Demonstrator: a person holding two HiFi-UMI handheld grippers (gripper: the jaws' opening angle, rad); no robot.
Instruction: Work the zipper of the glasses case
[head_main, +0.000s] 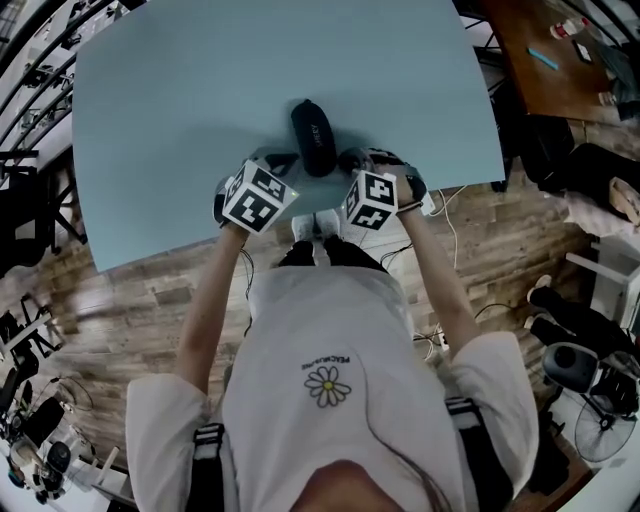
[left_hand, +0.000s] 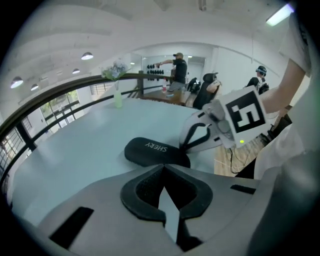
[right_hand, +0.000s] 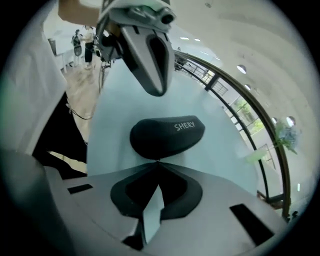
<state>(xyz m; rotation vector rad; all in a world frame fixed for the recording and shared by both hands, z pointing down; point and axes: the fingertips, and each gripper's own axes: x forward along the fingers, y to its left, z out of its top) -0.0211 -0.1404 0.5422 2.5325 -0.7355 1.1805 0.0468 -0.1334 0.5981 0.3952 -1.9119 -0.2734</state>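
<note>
A black oval glasses case printed "SHERY" lies on the light blue table, near its front edge. My left gripper is at the case's near left side, and my right gripper is at its near right. In the left gripper view the jaws are shut with nothing seen between them, just short of the case. In the right gripper view the shut tips touch the case's near edge. A thin sliver shows there, and I cannot tell whether it is pinched.
The table's front edge runs just behind both grippers, with wooden floor below. A vase of flowers stands at the table's far side by a railing. People stand at a desk in the background. A brown desk sits at the right.
</note>
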